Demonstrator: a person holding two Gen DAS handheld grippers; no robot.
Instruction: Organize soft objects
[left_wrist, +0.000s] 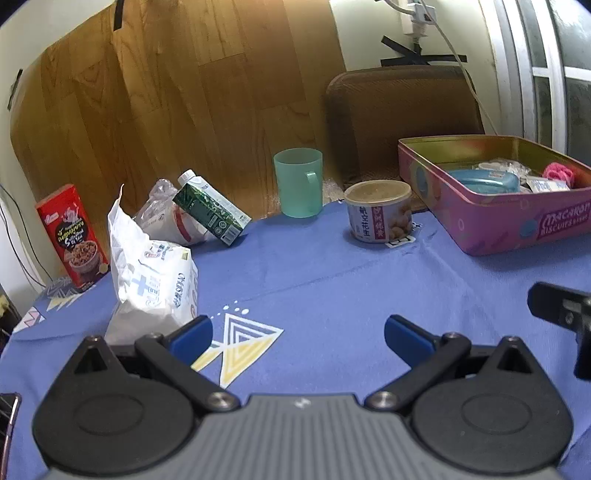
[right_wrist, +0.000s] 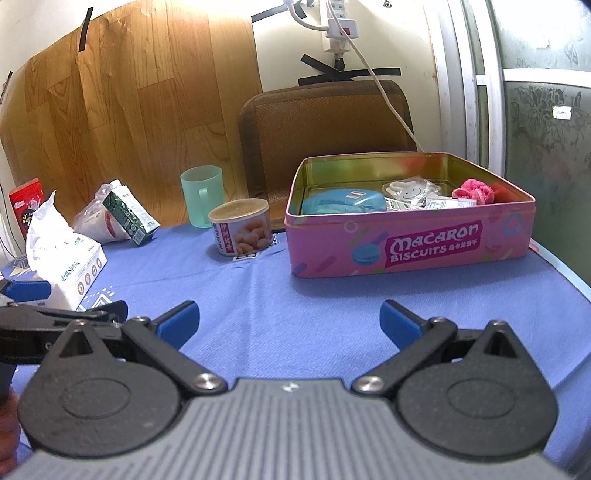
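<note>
Left wrist view: left gripper (left_wrist: 298, 334) spread wide, empty, over blue tablecloth (left_wrist: 332, 273).
Tissue pack (left_wrist: 155, 284): crinkly white plastic, at 10 o'clock, just beside the left finger.
Right wrist view: right gripper (right_wrist: 289, 319) released, empty.
Pink tin (right_wrist: 410, 240): rectangular metal, at 1 o'clock, lettering readable only here.
Inside: fuzzy pink object (right_wrist: 474, 194), blue pouch (right_wrist: 343, 201).

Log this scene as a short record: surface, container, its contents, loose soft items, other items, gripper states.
surface: blue tablecloth
container: open pink Macaron biscuit tin, at right
tin contents: blue pouch, pink fluffy item, small packets
loose soft items: white tissue pack, crumpled plastic bag, at left
other items: green mug, peanut can, tilted green carton, red box
left gripper: jaws open, empty
right gripper: jaws open, empty
</note>
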